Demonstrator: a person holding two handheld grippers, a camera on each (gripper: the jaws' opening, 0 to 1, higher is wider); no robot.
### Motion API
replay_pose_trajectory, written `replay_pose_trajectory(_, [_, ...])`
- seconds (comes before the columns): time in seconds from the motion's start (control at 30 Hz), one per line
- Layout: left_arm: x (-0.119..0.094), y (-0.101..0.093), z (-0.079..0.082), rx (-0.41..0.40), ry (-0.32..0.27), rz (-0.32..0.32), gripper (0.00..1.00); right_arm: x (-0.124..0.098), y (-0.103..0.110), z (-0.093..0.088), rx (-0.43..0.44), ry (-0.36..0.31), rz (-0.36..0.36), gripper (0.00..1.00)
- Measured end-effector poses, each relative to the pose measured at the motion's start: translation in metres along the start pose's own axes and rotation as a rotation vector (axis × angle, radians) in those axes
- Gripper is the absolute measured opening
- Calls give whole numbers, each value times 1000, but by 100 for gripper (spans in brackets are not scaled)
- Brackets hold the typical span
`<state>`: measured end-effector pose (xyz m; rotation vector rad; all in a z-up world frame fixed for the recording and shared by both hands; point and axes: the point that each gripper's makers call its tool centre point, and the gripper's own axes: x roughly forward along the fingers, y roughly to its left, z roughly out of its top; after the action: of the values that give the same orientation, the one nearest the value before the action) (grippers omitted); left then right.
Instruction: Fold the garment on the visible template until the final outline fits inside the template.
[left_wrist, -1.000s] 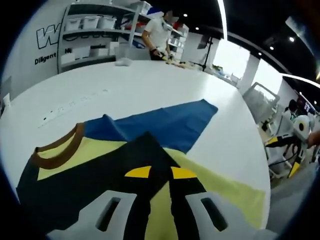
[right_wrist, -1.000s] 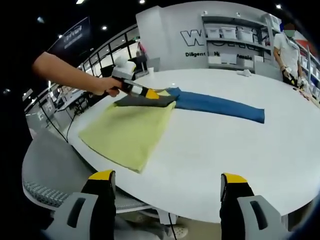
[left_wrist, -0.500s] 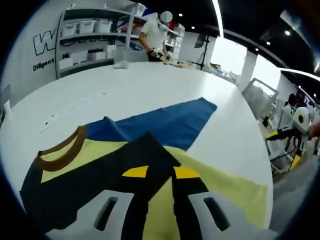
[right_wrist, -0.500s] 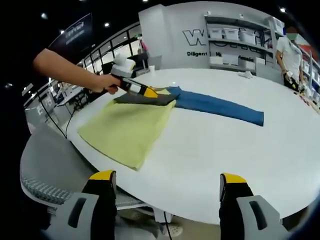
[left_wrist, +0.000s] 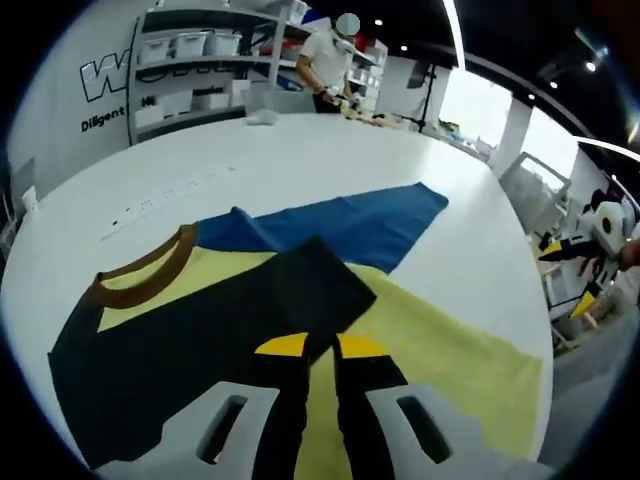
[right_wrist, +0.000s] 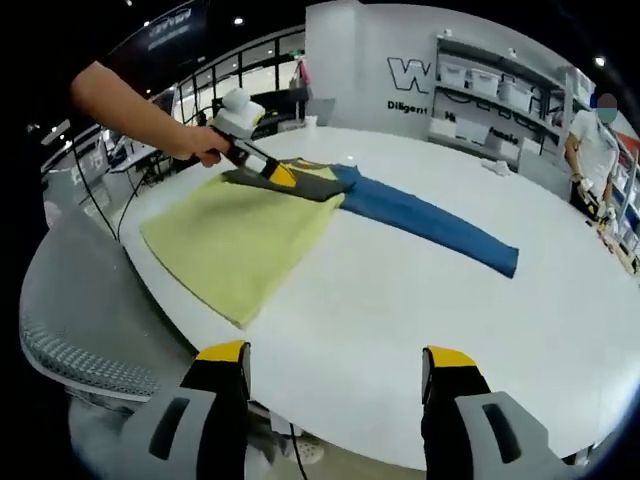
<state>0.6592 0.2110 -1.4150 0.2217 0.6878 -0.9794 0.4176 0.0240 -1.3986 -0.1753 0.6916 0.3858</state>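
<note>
A T-shirt lies flat on the white round table (right_wrist: 400, 330): yellow body (right_wrist: 225, 235), brown collar (left_wrist: 140, 275), one blue sleeve (left_wrist: 340, 225) spread out to the far side. The black sleeve (left_wrist: 230, 320) is folded over the yellow chest, and my left gripper (left_wrist: 322, 346) is shut on its edge. In the right gripper view a hand holds that left gripper (right_wrist: 270, 172) low over the shirt's collar end. My right gripper (right_wrist: 337, 358) hangs open off the table's near edge, well away from the shirt, nothing between its jaws.
A grey mesh chair (right_wrist: 70, 320) stands by the table edge near the shirt. Small printed marks (left_wrist: 165, 193) run across the tabletop beyond the collar. At the back are shelves with white bins (left_wrist: 190, 45) and a person (left_wrist: 330, 65) at a bench.
The left gripper, still shut on the black sleeve, has carried it slightly further over the yellow body. The right gripper stays open; its view has swung and pulled back a little.
</note>
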Motion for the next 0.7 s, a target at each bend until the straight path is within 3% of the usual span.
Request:
replay_pose_trajectory(0.1, [-2,-2,-5,40,16,-2,5,1,-2,1,-16,-3,-9,56])
replay_pose_trajectory(0.2, [-8,-4,-6,75,8,-6,3,4,-6,-4,-105,44,-30,48])
replay_pose_trajectory(0.27, [-9,-1,-4,73,-9,2,2,5,-4,-2,-96,32,-22,42])
replay_pose_trajectory(0.33, [-12,-2,0,37,-48,-3,5,6,-4,4,-56,8,-15,44])
replay_pose_trajectory(0.43, [-13,1,-1,18,-57,5,13,7,-8,9,-9,-20,-17,50])
replay_pose_trajectory(0.7, [-24,1,-5,75,-71,7,28,12,-22,14,5,-22,-23,59])
